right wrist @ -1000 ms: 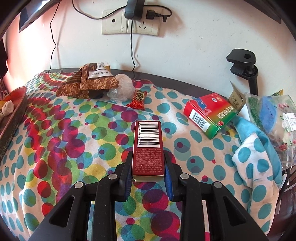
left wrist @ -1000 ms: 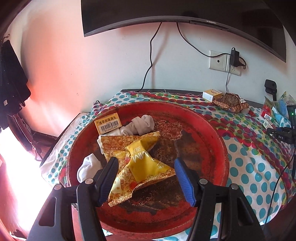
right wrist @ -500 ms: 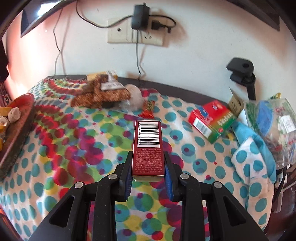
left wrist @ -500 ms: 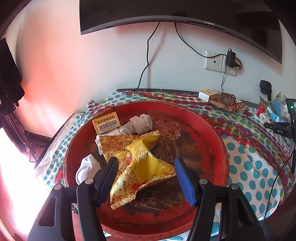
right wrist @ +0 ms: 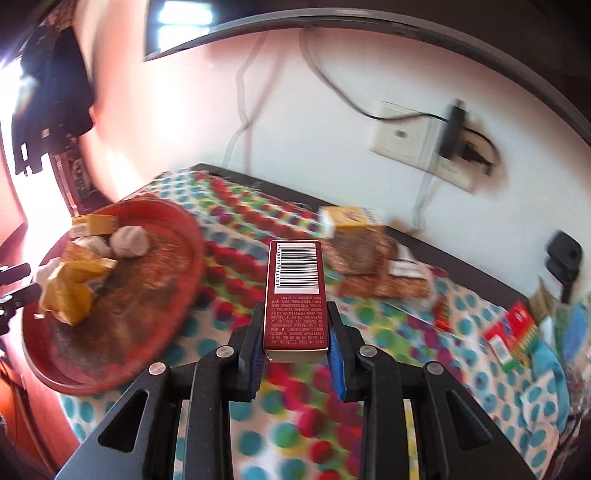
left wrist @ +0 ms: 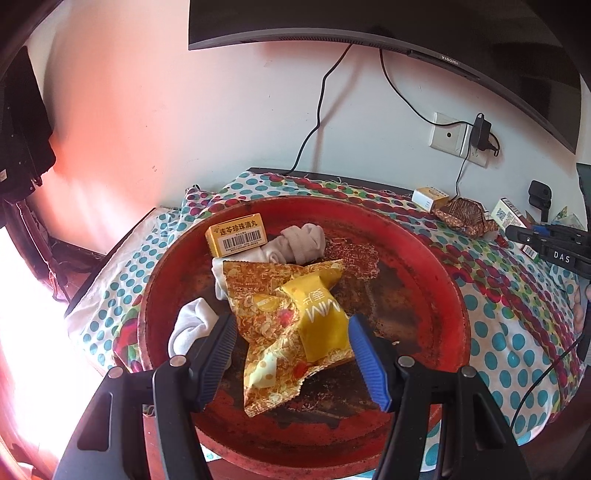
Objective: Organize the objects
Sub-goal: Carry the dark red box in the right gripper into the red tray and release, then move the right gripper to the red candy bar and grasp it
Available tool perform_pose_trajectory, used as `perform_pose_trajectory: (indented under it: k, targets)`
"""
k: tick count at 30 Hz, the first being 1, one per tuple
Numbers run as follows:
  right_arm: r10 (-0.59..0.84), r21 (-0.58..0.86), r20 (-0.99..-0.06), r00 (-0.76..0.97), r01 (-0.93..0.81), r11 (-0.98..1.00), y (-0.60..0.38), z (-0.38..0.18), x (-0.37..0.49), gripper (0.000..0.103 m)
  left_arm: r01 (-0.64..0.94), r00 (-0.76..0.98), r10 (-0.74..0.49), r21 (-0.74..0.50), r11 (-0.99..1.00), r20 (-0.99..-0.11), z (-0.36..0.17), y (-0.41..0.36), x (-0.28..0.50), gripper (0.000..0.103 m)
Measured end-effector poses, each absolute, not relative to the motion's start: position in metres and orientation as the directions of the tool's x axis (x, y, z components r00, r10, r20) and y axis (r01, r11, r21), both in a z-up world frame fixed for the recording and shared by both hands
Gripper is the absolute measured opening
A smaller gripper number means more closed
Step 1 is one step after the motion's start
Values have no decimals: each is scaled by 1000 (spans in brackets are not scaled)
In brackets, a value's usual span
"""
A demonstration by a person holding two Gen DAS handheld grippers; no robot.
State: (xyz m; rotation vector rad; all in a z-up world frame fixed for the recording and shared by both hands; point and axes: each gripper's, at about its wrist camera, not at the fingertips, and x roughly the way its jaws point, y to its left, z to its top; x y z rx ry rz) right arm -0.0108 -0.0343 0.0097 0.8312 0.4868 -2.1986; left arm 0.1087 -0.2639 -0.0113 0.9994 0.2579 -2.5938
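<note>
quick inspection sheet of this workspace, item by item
surface: polka-dot cloth covers the table
job's things: red tray holds yellow box, socks, snack packets; dark red box is clamped in right tool
clutter: brown packets, red-green box on cloth
grippers: left tool open above tray
cables: black leads to wall socket
surroundings: wall-mounted screen
</note>
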Motion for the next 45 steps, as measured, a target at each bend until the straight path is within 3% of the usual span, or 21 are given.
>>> perform_pose_trajectory:
  k: [12,30,31,34,39,45]
  targets:
    - [-569,-86,-725,-388,870,-485,-178,-5,36,28,416,-691,-254,-84,-906,-677,-12,-285,114,65]
    - [-466,-22,-828,-312,848,-529,-246,-53,4,29,429,-679,-255,-91,-899,-688,-19,-290,112,65]
    - [-463,-29,-830,-312,852,-523,-246,-54,5,32,430,-680,-254,-93,-898,-688,-19,-290,113,65]
    - [-471,-53,-814,-340,851,-522,-239,-50,9,64,433,-683,-255,-99,-896,-684,-19,-291,114,65]
    - [-535,-65,-747,-395,844,-532,-199,-24,16,64,443,-679,-263,-96,-891,-685,-20,-292,114,65]
    - [-510,-125,-703,-496,792,-598,-117,-13,0,64,445,-676,-260,-101,-890,-689,-22,-290,112,65]
